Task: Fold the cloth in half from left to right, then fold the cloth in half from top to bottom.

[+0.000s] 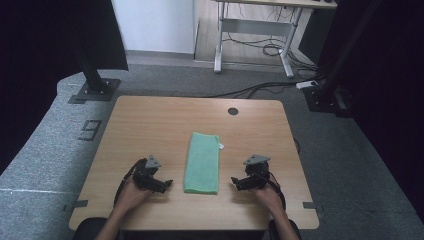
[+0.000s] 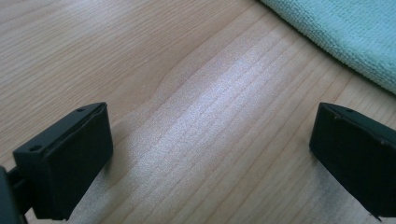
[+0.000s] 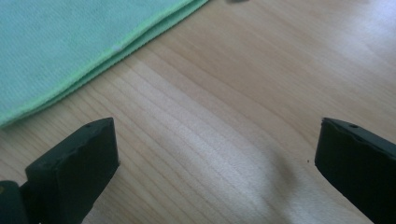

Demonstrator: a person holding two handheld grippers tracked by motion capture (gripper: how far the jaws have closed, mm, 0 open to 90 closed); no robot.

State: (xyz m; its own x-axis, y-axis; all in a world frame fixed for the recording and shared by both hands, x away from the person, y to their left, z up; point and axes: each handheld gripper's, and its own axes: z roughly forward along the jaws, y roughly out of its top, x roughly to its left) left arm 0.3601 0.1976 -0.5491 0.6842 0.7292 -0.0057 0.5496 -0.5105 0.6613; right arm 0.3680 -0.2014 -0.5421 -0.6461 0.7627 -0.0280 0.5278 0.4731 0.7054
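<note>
Jaws spread wide and holding nothing, the left gripper (image 1: 161, 184) and the right gripper (image 1: 239, 183) rest low over bare wood on either side of a folded green towel (image 1: 202, 162), each tip just short of the cloth's near end. In the left gripper view the towel's (image 2: 355, 37) fluffy edge lies beyond the far jaw, not touched; in the right gripper view its stacked, layered edges (image 3: 70, 51) lie past the left-hand jaw, also apart from it. The towel lies lengthwise down the middle of the wooden table (image 1: 150, 125), a small white tag (image 1: 220, 146) at its far right corner. The work appears to stand at the approach stage, before any grasp. The next move likely calls for each gripper to slide inward to the towel and pinch an edge or corner cleanly.
</note>
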